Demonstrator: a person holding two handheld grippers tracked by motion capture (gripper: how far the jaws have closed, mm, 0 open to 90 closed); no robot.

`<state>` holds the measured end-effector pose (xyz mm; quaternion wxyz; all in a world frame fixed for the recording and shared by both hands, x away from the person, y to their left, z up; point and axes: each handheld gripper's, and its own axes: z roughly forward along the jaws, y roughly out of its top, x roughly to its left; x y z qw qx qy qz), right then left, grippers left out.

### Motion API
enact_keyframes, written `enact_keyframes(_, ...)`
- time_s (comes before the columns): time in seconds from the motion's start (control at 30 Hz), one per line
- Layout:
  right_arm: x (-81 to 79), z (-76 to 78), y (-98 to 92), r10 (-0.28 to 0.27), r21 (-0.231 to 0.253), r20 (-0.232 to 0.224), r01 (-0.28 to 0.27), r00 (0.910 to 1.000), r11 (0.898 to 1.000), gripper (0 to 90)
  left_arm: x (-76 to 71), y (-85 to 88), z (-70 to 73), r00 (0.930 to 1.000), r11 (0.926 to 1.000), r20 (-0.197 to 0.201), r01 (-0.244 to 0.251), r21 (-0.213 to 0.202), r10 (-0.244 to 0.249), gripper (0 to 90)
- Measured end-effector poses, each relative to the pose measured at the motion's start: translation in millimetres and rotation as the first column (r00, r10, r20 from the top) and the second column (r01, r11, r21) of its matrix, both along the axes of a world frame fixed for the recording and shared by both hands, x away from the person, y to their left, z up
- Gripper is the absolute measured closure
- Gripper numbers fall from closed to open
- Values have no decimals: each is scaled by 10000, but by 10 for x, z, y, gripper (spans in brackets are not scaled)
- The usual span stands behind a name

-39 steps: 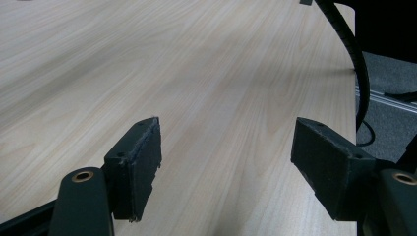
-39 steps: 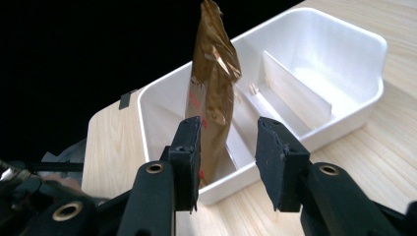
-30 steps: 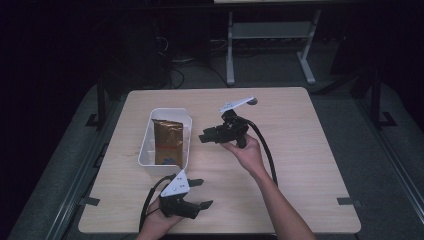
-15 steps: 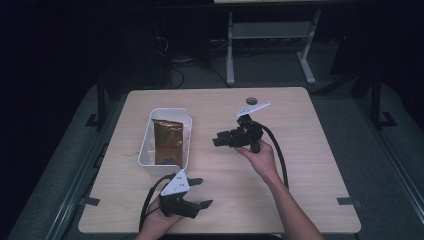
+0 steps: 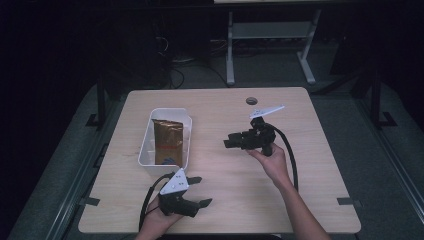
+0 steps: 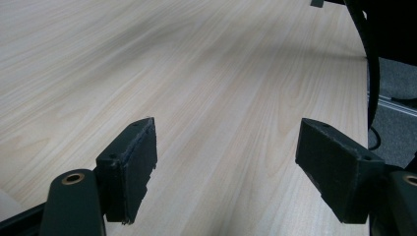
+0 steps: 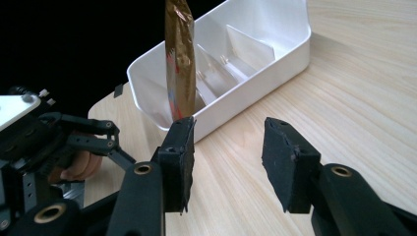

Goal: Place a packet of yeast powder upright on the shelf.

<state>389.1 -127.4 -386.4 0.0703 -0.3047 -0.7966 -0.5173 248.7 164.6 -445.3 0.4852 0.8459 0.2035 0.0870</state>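
- High view: the right gripper [image 5: 231, 141] sits further right and nearer than it did a second ago, when it hung just beside the white bin [image 5: 147, 150]; it is now well apart from the bin, over the middle of the table [image 5: 300, 165], held in the right hand [image 5: 270, 159] with its jaws pointing left toward the bin and standing apart with nothing between them.
- High view: the left gripper [image 5: 197, 191] has kept its place at the near edge of the table, just near of the bin, held in the left hand [image 5: 157, 220]; its jaws point right and are spread wide, empty.
- High view: the brown packet [image 5: 167, 142] lies in the bin at the left of the table as before, its long axis running near to far along the bin's length.
- Left gripper view: the two black pads [image 6: 129, 167] stand far apart over bare pale wood, holding nothing; a black cable [image 6: 370, 64] curves down at the right edge.
- Right gripper view: the pads [image 7: 181, 162] are parted and empty, aimed at the bin's [image 7: 255, 83] long side. The packet [image 7: 179, 64] shows edge-on, standing tall above the rim, beside the inner dividers; the other gripper [image 7: 54, 142] lies at the left.
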Motion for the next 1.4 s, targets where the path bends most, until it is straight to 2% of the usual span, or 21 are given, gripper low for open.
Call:
enact_keyframes(0.53, -163, -78, -313, -275, 19, -203, 275, 9994, 9996, 515, 8, 11, 10, 10000, 10000, -17, -56, 16, 56, 223)
enact_keyframes(0.9, -280, -141, -549, -503, -221, -329, 496, 9982, 9985, 497, 9, 6, 9, 10000, 10000, -1, -62, 77, 62, 222)
enact_keyframes(1.4, -481, -216, -926, -1071, -378, -367, 1057, 9936, 9937, 487, 25, 8, 5, 9999, 9998, -6, -144, 138, 145, 221)
